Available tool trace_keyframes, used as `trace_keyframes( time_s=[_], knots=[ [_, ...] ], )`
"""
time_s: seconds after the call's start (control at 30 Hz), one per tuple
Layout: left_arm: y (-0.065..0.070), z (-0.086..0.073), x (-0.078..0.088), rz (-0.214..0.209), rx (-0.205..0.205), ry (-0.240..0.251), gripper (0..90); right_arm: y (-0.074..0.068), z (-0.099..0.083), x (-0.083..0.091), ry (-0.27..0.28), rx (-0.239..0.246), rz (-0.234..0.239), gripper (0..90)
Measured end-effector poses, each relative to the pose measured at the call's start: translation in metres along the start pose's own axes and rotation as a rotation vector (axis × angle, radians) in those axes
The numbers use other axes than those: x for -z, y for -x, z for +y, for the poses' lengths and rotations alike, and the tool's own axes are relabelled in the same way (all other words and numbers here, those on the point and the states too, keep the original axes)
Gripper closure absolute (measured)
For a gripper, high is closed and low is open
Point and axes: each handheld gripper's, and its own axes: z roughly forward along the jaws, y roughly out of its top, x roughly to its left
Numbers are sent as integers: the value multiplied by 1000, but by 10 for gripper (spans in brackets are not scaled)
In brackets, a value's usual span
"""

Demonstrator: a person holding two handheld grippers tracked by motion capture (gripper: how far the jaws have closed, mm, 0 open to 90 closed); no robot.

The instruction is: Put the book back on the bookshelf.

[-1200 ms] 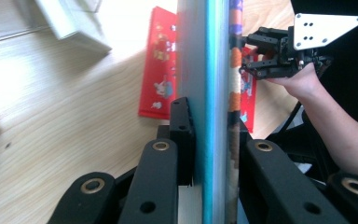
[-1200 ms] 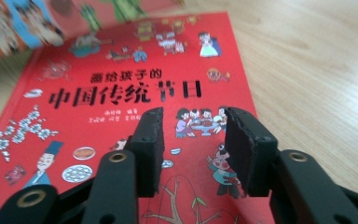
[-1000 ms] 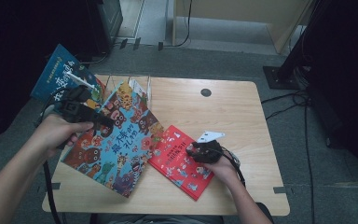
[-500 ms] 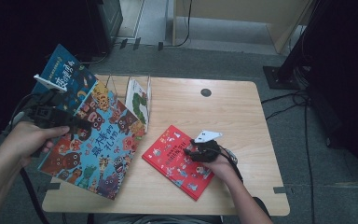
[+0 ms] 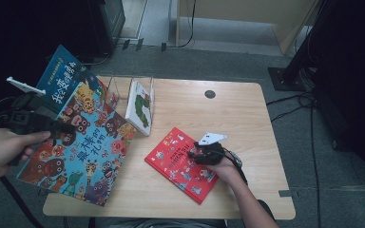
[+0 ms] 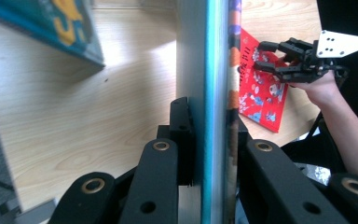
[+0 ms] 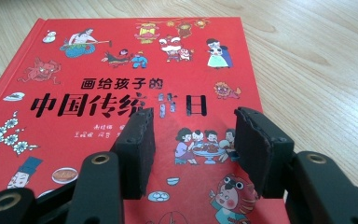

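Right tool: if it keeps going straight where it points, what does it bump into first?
Most likely the red book. The right tool hangs open just above the cover, pointing along it. How steeply it tilts down is hard to judge, so it might skim the cover instead.

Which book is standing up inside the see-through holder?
The small white book with the green caterpillar picture leans in the clear holder. The red book lies flat on the table, and the big animal-face book is clamped in the left gripper.
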Motion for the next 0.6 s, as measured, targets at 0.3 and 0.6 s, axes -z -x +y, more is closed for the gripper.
trace_keyframes(
  time_s=[0.3, 0.6],
  knots=[
    [-24, -3, 20, 62, 68, 21, 807, 0, 0, 0, 1, 9, -2, 479],
    [-35, 23, 33, 137, 105, 41, 807, 0, 0, 0, 0, 7, -2, 480]
  ],
)
